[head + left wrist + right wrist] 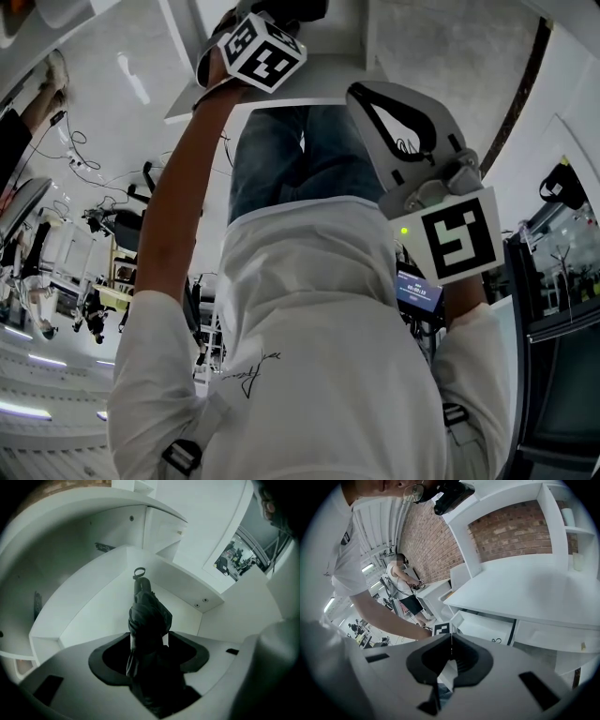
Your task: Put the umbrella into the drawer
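Left gripper (149,645): clamps the folded umbrella (150,613), aims its length straight ahead into the open drawer (93,602); right gripper (451,641) closed, empty, farther off.

Brick wall (506,531) sits behind a white shelf unit (461,536) and runs on along the left side. White tabletop (543,592) below the unit. Small shelves (576,529) at its far right. Ceiling strip lights (370,567) are lit, with more further back in the room. Floor (441,47) is pale grey and speckled, with loose cables (80,141) at left. A dark curved strip (525,84) crosses it at right. Cluttered benches (117,292) stand well off to the left. Dark cabinet (562,375) at the right edge. A gap (234,557) between white panels shows the lab beyond. Light is even and cool.
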